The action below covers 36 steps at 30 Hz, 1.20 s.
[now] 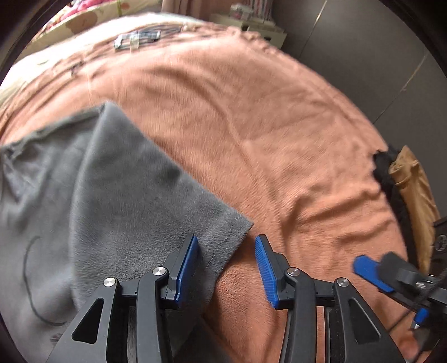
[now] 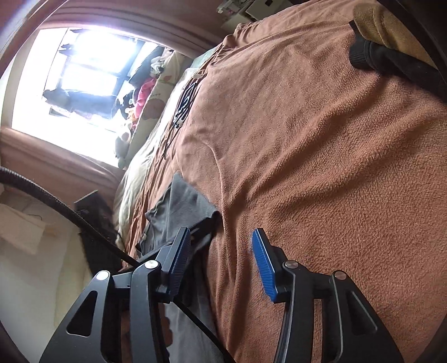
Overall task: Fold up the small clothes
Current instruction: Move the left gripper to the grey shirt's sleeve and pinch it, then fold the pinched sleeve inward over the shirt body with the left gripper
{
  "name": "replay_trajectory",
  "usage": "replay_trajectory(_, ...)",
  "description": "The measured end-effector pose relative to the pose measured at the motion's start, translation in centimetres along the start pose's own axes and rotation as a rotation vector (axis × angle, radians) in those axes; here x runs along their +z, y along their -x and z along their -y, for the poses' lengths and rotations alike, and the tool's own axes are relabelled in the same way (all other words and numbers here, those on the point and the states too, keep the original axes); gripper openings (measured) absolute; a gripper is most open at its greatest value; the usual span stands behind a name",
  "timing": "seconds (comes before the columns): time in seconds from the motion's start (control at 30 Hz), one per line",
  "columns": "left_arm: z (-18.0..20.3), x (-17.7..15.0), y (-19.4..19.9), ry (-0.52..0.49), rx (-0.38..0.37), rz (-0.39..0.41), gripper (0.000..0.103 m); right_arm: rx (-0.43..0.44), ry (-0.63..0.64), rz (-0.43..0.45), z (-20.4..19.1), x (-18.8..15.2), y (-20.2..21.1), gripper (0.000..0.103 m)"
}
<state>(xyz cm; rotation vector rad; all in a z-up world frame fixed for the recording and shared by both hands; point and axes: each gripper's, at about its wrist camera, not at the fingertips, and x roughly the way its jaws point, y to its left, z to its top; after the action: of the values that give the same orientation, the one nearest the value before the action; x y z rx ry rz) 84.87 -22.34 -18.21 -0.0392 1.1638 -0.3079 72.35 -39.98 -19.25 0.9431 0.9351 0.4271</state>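
My left claw (image 1: 226, 268) stood wide, the grey garment (image 1: 111, 195) hem between its pads; my right claw (image 2: 220, 262) gaped empty beside it. Risk: a shallow bite could slip or snag the bed blanket (image 1: 265, 139).

- Blanket (image 1: 251, 117): orange-brown fleece spread over my bed, creased in long folds.
- Window (image 2: 78, 75): bright, overexposed, beyond the bed's far end in my right view.
- Curtain (image 2: 56, 164): brownish, framing the window.
- Pillow (image 2: 159, 95): cream with brown patches, by the window; bright pink cloth just beside it.
- Black cloth (image 2: 371, 55): at the blanket's edge, touching a tan cloth (image 1: 413, 190).
- Cable (image 2: 56, 201): black, sleeved, crossing my right view.
- Cabinet (image 1: 259, 25): pale, past the bed.
- Wall panels (image 1: 363, 61): dark grey.
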Motion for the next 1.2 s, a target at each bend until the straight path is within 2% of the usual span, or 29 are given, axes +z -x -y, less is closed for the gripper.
replay_trajectory(0.1,0.0,0.0,-0.2,-0.001,0.013,0.028,0.044,0.002,0.01,0.001,-0.5,0.1,-0.1,0.044)
replay_trajectory(0.2,-0.7,0.2,0.4,0.058,0.023,0.047,0.006,0.011,0.03,-0.005,-0.8,0.5,-0.9,0.044)
replay_trajectory(0.3,-1.5,0.4,2.0,0.069,-0.016,0.079,0.006,0.032,0.048,-0.014,-1.3,0.5,-1.6,0.044)
replay_trajectory(0.5,-2.9,0.4,6.0,0.052,0.006,0.127,0.006,0.061,0.091,-0.03,-2.4,0.3,-3.3,0.044)
replay_trajectory(0.87,-9.0,0.6,11.3,0.111,0.116,0.212,0.006,0.061,0.146,-0.054,-2.9,0.3,-5.3,0.044)
replay_trajectory(1.2,-15.7,-0.3,12.1,0.215,0.193,0.245,0.006,0.037,0.181,-0.069,-3.5,0.3,-6.5,0.044)
